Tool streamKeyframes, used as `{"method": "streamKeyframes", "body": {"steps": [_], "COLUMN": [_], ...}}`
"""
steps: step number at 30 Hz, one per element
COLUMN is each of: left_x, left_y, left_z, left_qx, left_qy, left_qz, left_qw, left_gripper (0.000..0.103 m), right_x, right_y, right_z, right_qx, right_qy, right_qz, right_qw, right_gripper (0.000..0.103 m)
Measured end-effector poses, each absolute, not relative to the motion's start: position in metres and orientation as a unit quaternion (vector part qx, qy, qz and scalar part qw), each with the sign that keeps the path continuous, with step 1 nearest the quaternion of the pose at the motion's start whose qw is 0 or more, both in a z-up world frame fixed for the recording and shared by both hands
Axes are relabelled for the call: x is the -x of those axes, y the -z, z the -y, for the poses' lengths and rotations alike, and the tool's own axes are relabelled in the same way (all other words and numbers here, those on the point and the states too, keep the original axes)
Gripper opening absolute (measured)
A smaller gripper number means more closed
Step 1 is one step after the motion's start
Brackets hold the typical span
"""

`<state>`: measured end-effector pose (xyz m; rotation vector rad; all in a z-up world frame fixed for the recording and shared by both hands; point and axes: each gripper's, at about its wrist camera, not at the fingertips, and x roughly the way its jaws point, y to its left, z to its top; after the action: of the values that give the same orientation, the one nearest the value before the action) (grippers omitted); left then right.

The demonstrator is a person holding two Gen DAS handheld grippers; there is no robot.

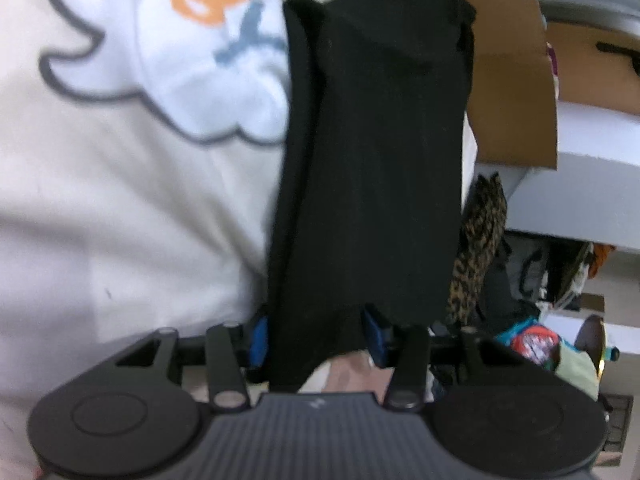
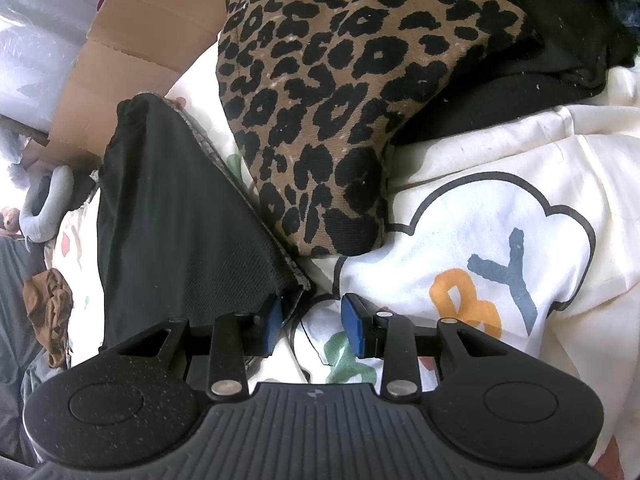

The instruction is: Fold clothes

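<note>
A black garment (image 1: pixel 372 160) hangs taut in the left wrist view, running from the top of the frame down into my left gripper (image 1: pixel 318 342). Its bunched lower end fills the gap between the blue pads (image 1: pixel 259 344), which press on it. In the right wrist view another black mesh piece (image 2: pixel 180 220) with a patterned edge lies on the left, its corner touching the left pad (image 2: pixel 274 328) of my right gripper (image 2: pixel 314 328). That gripper stands open over the printed white blanket (image 2: pixel 480 240), with only blanket showing between its fingers.
A leopard-print cloth (image 2: pixel 340 100) lies on the blanket ahead of the right gripper, with dark clothes (image 2: pixel 560 40) behind it. Brown cardboard (image 1: pixel 516 80) and white boxes (image 1: pixel 592 168) stand on the right. More clothes (image 1: pixel 532 276) are piled below them.
</note>
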<state>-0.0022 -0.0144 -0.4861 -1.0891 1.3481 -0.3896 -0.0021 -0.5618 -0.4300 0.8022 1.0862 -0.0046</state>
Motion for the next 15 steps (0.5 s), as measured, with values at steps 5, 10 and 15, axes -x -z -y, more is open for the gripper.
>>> {"method": "streamKeyframes", "body": {"steps": [5,10,15], "left_x": [0.011,0.023,0.037], "left_y": [0.483,0.487,0.49], "left_z": [0.007,-0.006,-0.021], "left_qx": [0.5,0.531,0.545], "left_qy": [0.154,0.115,0.086], "left_qz": [-0.577,-0.561,-0.546], "left_qw": [0.627,0.625,0.63], "left_gripper": [0.049,0.049,0.045], "right_x": [0.004,0.005,0.005], "right_y": [0.431,0.432,0.432], "right_z": [0.562,0.564,0.563], "right_qx": [-0.374,-0.38,-0.383], "right_qy": [0.002,0.002,0.002], "right_qz": [-0.5,-0.496,-0.493], "right_qw": [0.781,0.781,0.781], "right_gripper": [0.04,0.04,0.04]}}
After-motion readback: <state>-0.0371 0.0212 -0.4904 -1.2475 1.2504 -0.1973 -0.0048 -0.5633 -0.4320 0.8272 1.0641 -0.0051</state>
